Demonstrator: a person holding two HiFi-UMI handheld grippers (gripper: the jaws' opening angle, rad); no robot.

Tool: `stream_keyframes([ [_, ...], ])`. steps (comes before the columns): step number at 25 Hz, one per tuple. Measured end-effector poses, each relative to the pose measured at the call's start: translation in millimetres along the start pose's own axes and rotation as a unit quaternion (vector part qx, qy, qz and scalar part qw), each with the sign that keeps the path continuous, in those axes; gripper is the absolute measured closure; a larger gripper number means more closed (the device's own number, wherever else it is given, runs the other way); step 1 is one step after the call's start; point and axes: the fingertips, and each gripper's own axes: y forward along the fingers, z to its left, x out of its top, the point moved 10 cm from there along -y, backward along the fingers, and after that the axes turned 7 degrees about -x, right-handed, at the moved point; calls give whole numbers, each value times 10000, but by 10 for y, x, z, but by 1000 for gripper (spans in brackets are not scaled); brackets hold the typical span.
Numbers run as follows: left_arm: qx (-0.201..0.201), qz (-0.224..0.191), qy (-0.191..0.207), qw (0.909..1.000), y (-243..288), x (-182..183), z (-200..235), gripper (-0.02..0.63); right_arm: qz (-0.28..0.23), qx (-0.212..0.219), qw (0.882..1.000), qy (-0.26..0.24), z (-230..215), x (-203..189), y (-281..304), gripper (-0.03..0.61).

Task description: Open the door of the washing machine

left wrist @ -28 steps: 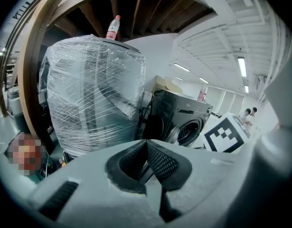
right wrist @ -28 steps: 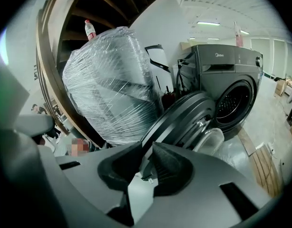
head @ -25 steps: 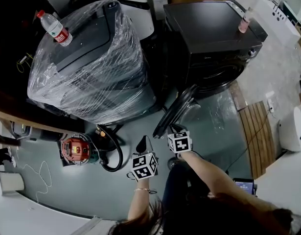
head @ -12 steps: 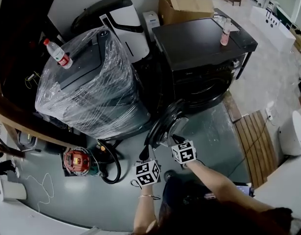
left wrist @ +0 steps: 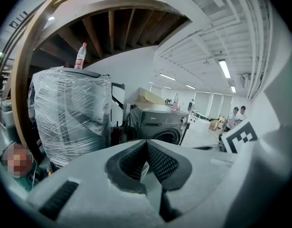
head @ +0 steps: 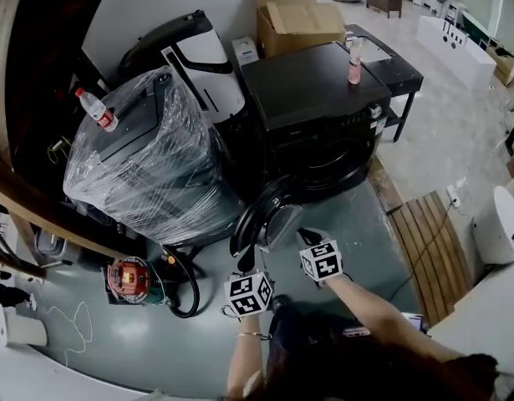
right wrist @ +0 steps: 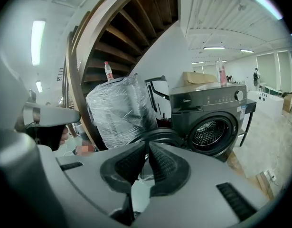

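The door (right wrist: pixel 157 136) of the washing machine (right wrist: pixel 210 122) is being seen swung wide, just beyond the tips of the right gripper (right wrist: pixel 146 148) and apart from them. The drum mouth (right wrist: pixel 210 131) is lying bare farther ahead, to their right. The right jaws are being held pressed together on nothing. The left gripper (left wrist: pixel 146 146) is likewise being kept closed and empty, with the machine well ahead of its tips.

The opening is being judged as good as done. If more swing is wanted, the rim should be nudged at its free edge with the closed tips, slowly, so that the hinge is not being forced past its stop.

A badge (right wrist: pixel 199 100) reading "Midea" is being made out above the drum. The panel print and the red bottle (right wrist: pixel 109 71) label are too small to read.
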Motion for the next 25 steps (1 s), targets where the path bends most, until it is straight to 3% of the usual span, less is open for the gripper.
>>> stream_keyframes([
  [11, -266, -158, 367, 9988, -281, 196, -692, 601, -607, -10, 9982, 13, -206, 93, -792, 565],
  [21, -683, -412, 659, 9946, -345, 521, -888, 601, -1158, -323, 9909, -601, -230, 472, -1199, 578],
  [25, -870, -449, 777, 9922, -341, 622, -903, 601, -1311, -479, 9882, -628, -228, 571, -1333, 578],
])
